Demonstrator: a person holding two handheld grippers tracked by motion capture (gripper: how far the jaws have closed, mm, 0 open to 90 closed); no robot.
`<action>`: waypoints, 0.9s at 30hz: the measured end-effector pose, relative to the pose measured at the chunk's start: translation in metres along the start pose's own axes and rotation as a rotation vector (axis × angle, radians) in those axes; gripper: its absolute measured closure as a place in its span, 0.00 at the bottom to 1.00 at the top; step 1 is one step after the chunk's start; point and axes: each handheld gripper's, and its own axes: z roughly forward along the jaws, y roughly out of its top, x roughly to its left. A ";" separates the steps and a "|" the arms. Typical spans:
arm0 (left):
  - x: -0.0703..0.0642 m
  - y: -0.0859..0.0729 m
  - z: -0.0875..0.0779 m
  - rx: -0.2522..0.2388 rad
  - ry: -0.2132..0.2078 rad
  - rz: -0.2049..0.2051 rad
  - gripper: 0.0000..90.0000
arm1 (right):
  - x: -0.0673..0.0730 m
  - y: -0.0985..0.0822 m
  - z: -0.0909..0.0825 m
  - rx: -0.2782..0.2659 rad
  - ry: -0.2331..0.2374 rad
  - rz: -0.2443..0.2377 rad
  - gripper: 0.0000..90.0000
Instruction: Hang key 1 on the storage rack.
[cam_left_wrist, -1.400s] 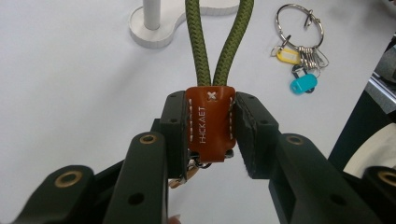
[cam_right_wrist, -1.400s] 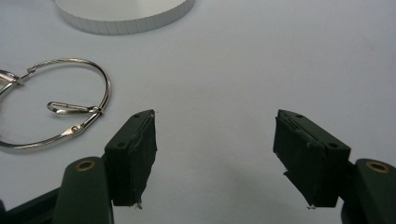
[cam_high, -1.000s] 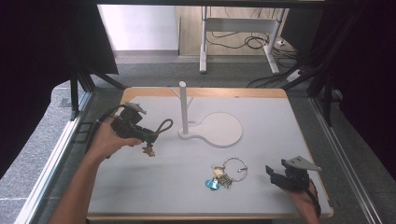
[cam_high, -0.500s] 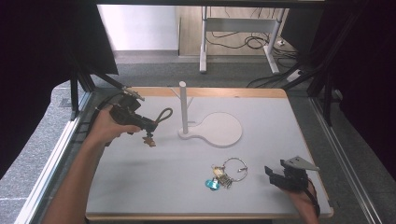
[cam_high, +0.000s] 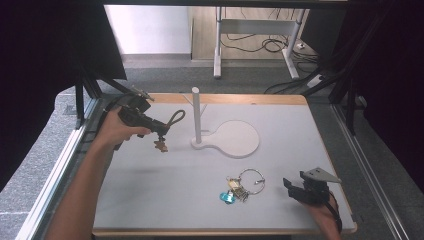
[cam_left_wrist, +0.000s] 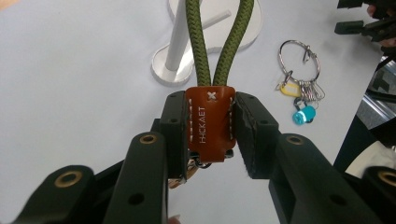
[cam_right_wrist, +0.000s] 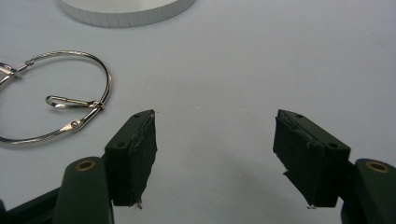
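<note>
My left gripper (cam_high: 159, 131) is shut on the brown leather tab (cam_left_wrist: 210, 122) of a key strap, held above the table's left side. The strap's green cord loop (cam_high: 176, 117) points toward the white post (cam_high: 196, 115) and stays just left of it. A small key part (cam_high: 161, 146) dangles below the jaws. In the left gripper view the cord loop (cam_left_wrist: 219, 42) rises from the tab toward the post (cam_left_wrist: 181, 39). My right gripper (cam_high: 295, 187) rests open near the front right, its jaws wide apart with bare table between them (cam_right_wrist: 215, 161). A metal key ring (cam_high: 253, 180) with keys and a blue tag lies left of it.
The post stands on a white stand with a round disc base (cam_high: 237, 139) at the table's middle. The ring's big loop (cam_right_wrist: 56, 95) lies just ahead and left of my right jaws. The grey tabletop (cam_high: 165, 195) ends in a wooden front edge; dark frames flank both sides.
My left hand has carried the strap up and away toward the table's back left, with the loop now nearer the post's top. The right gripper has stayed still.
</note>
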 end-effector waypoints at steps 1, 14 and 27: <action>0.000 0.001 0.000 -0.002 -0.002 0.000 0.74 | 0.000 0.000 0.000 0.001 0.000 0.001 0.34; 0.007 0.010 -0.006 -0.024 -0.005 -0.018 0.74 | 0.000 -0.001 0.001 0.010 0.003 -0.007 0.33; 0.020 0.012 -0.007 -0.039 -0.010 -0.042 0.74 | 0.000 -0.001 0.002 0.015 0.002 -0.006 0.33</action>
